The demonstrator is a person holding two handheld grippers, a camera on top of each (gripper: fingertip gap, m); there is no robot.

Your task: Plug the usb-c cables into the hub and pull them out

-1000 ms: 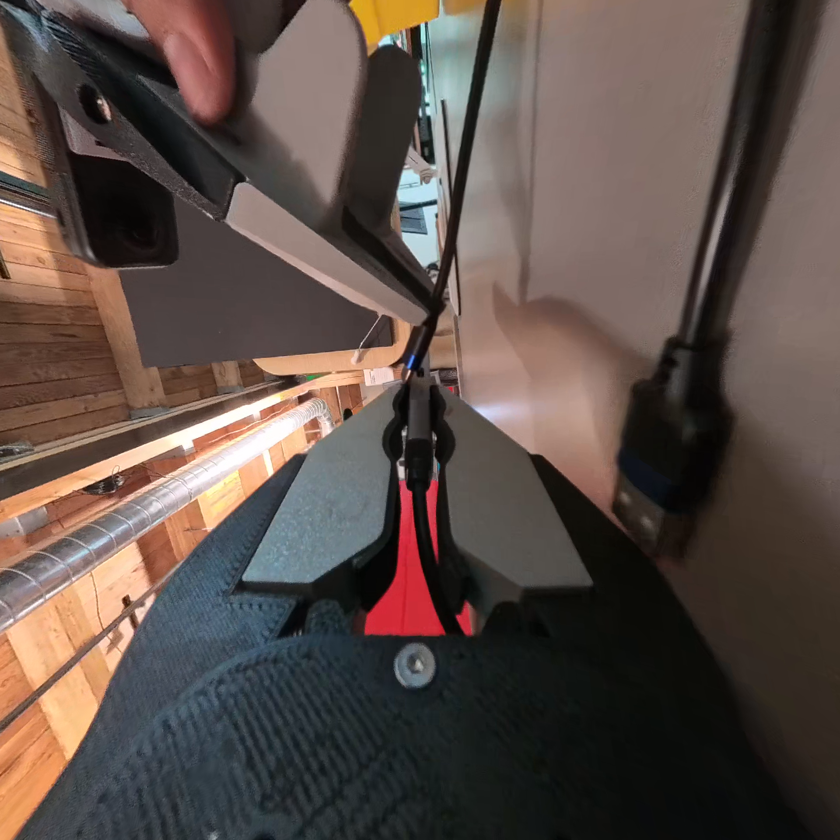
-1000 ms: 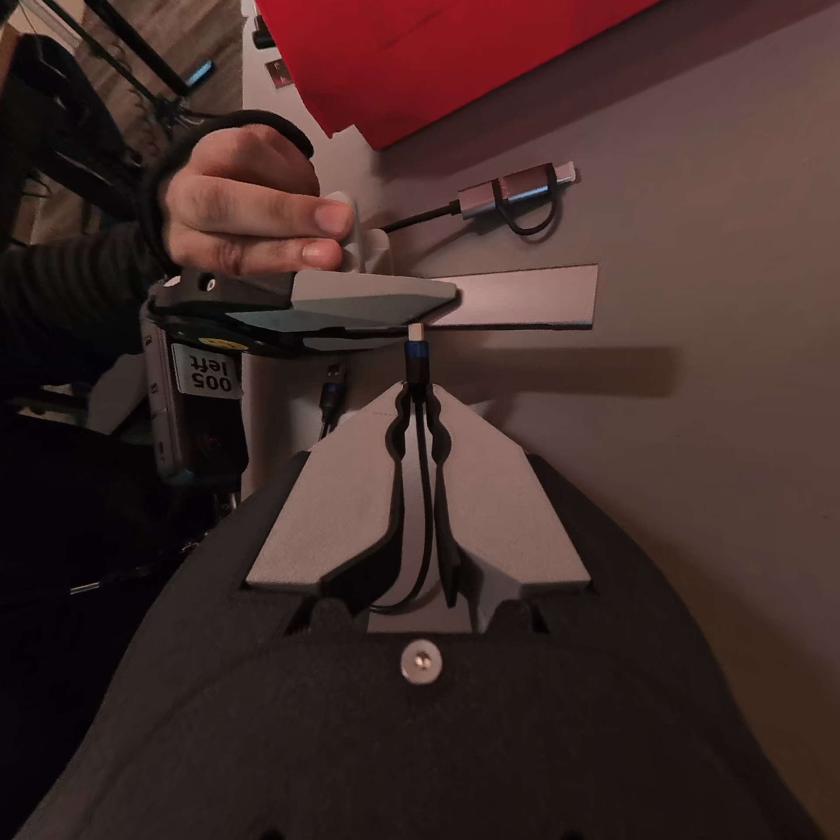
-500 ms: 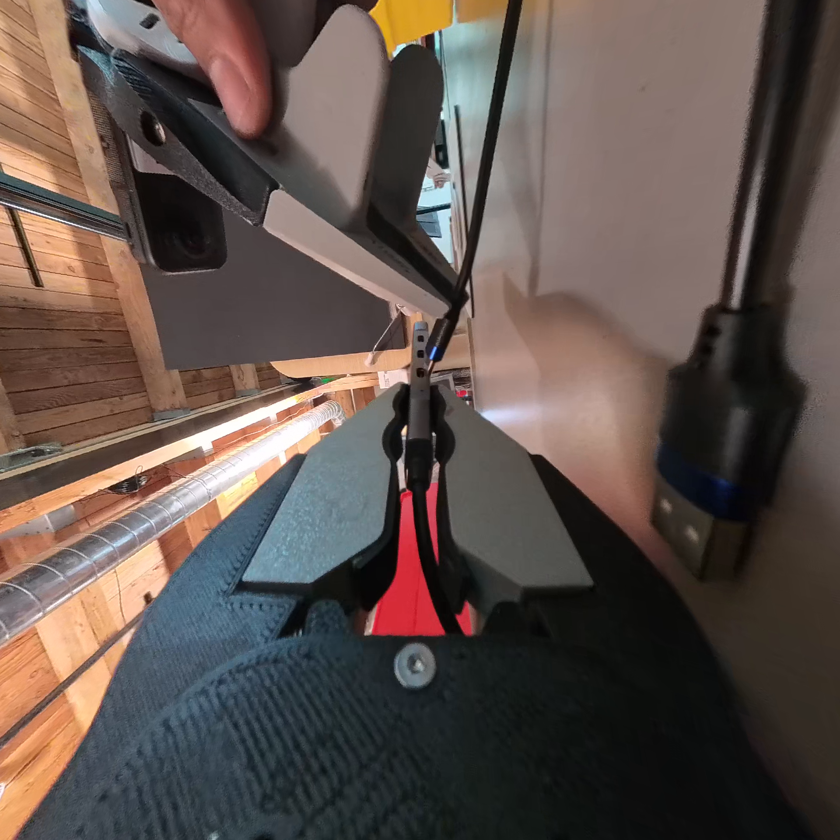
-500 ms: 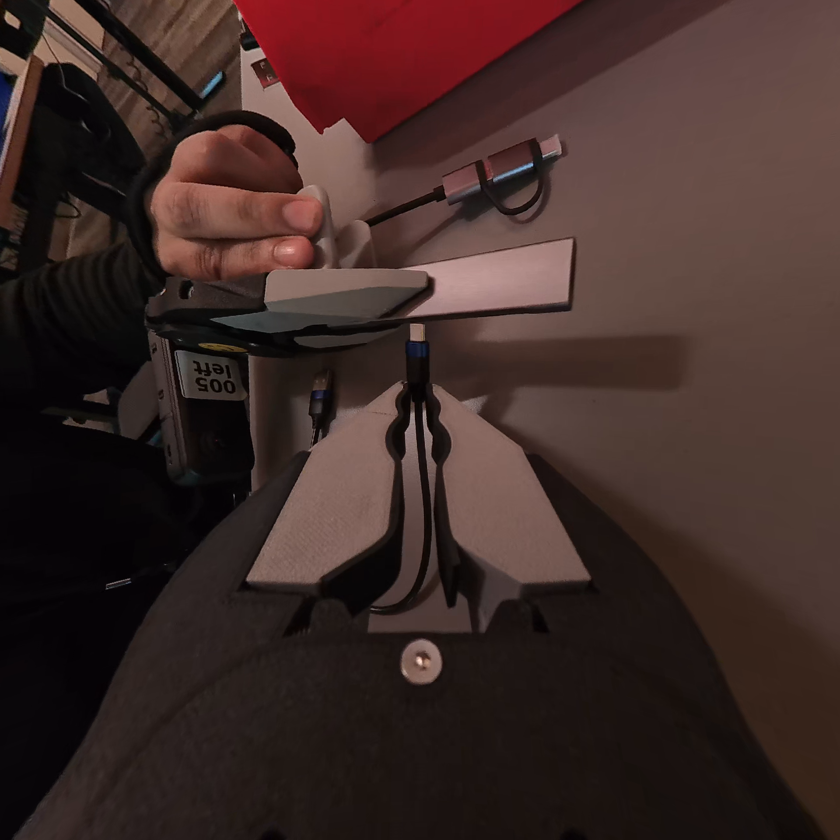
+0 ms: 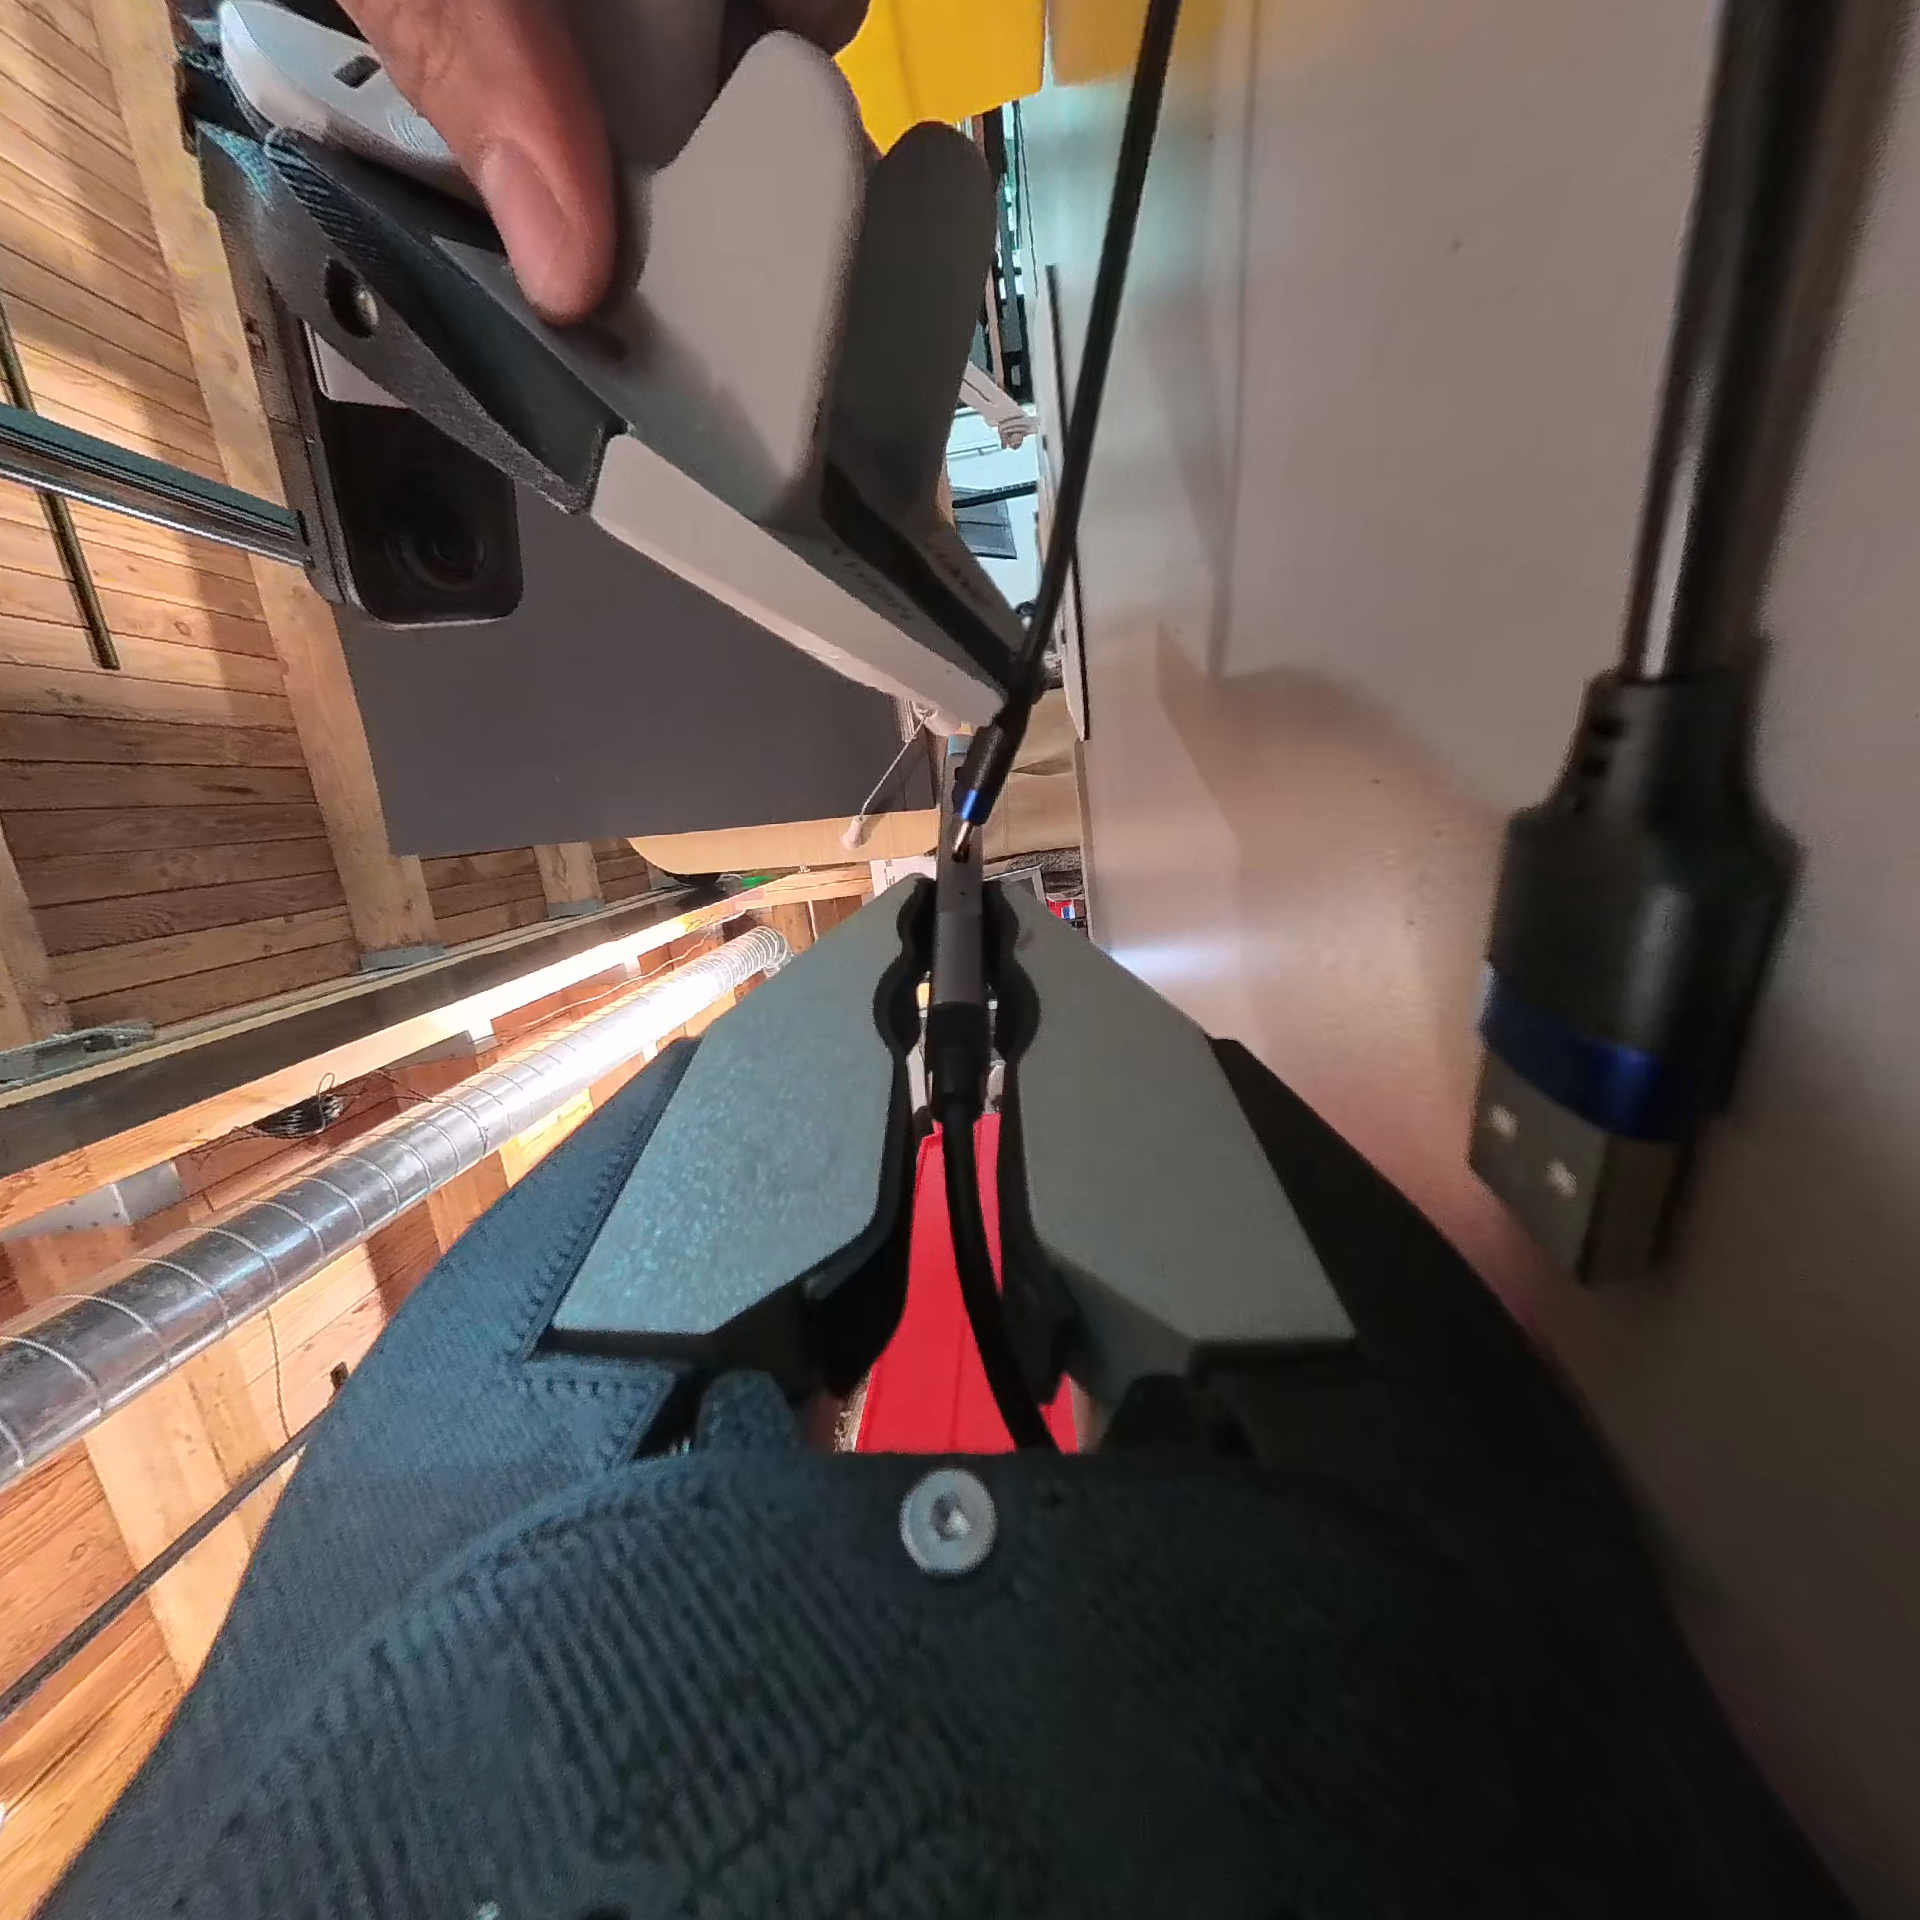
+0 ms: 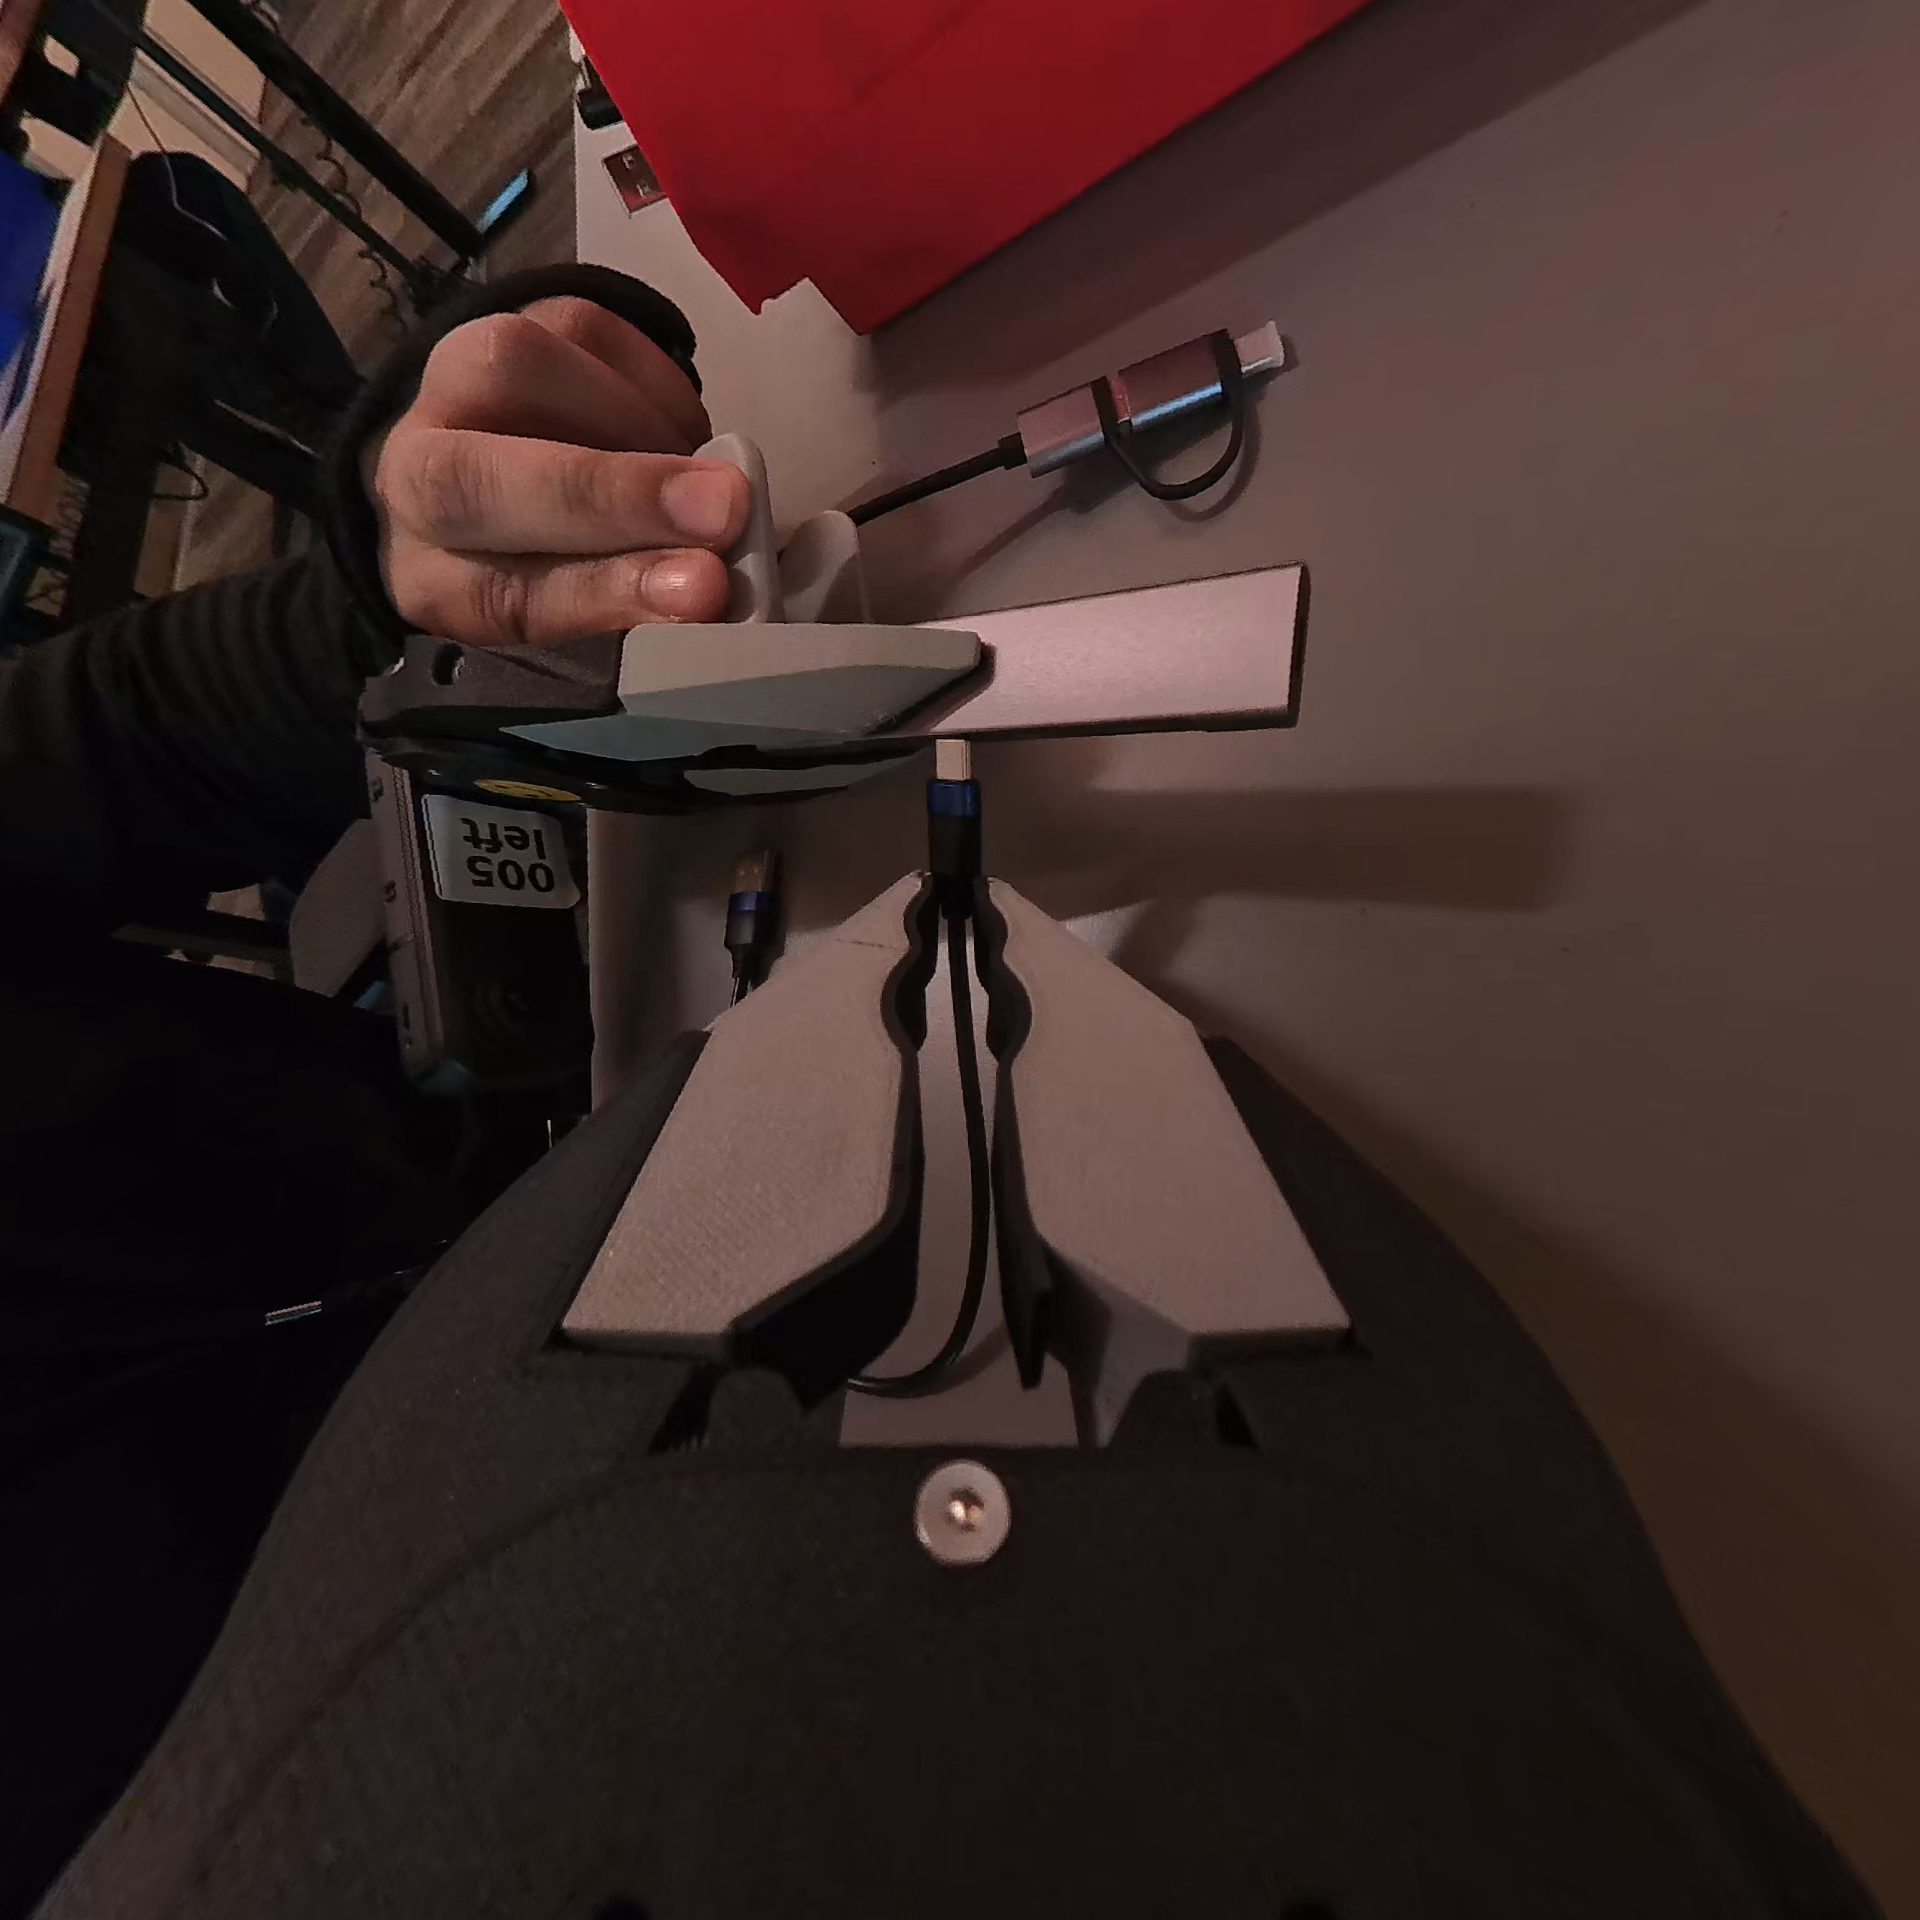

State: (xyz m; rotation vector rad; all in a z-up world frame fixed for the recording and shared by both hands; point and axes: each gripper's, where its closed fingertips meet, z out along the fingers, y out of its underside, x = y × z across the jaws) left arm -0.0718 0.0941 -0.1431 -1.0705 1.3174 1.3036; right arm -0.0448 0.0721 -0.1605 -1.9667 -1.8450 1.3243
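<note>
My left gripper (image 5: 956, 899) is shut on the grey hub (image 5: 957, 951), seen edge-on between its fingers. In the right wrist view the hub (image 6: 1143, 665) is a long flat bar held level above the table by the left gripper (image 6: 810, 691). My right gripper (image 6: 951, 888) is shut on a black USB-C cable plug with a blue ring (image 6: 951, 821). Its silver tip touches the hub's near edge, and most of the tip still shows. In the left wrist view that plug (image 5: 977, 795) comes down from the right gripper (image 5: 977, 686) onto the hub's end.
A USB-A plug with a blue band (image 5: 1621, 1091) lies on the grey table (image 6: 1558, 1039), also showing in the right wrist view (image 6: 753, 894). The hub's own lead ends in grey adapter plugs (image 6: 1143, 400). A red sheet (image 6: 987, 125) lies behind. The tips of both grippers are at nearly the same place.
The plug tip, off to one side of the hub's end half a second ago, now meets the hub's edge. Both grippers stay shut on what they hold.
</note>
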